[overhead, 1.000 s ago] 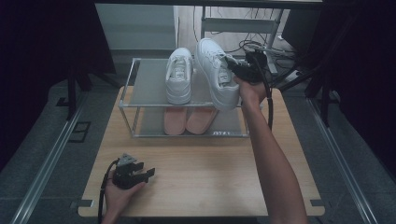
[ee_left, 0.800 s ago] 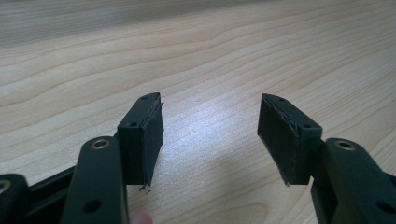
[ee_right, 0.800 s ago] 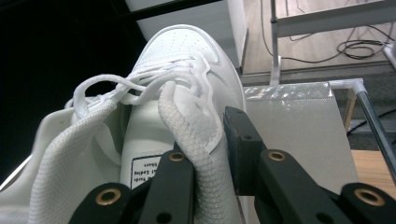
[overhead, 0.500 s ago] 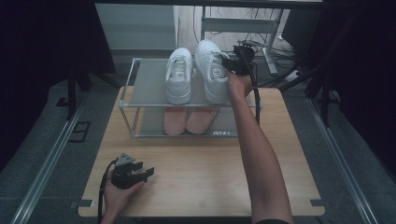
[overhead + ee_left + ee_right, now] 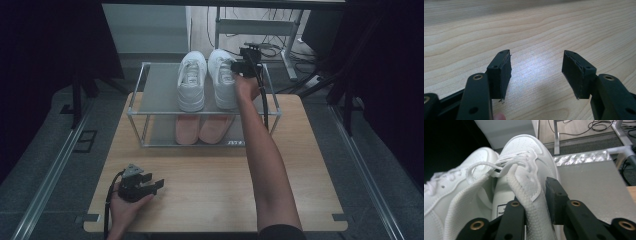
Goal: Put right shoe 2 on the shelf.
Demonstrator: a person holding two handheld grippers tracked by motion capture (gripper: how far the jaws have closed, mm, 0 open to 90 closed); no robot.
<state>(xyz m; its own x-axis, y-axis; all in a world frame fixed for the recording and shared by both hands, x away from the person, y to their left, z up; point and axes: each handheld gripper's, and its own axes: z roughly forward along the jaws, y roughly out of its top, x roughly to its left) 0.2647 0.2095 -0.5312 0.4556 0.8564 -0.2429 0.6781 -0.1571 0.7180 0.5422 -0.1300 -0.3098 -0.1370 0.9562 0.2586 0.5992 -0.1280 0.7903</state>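
Currently the right gripper (image 5: 535,202) is clamping its jaws on the collar of the right white sneaker (image 5: 222,80), one jaw inside the opening, one outside. That sneaker is sitting on the top shelf of the shoe rack (image 5: 270,102), beside the left white sneaker (image 5: 191,80), long axis running front to back on the rack, toe pointing away. Left gripper (image 5: 140,184) is idling near the table's (image 5: 300,165) front edge, jaws apart and holding nothing, well short of the rack. Pink shoes (image 5: 202,129) are lying on the lower shelf.

Grey floor (image 5: 60,165), dark curtains (image 5: 45,50) both sides, cables (image 5: 280,50) behind wooden table (image 5: 210,200).
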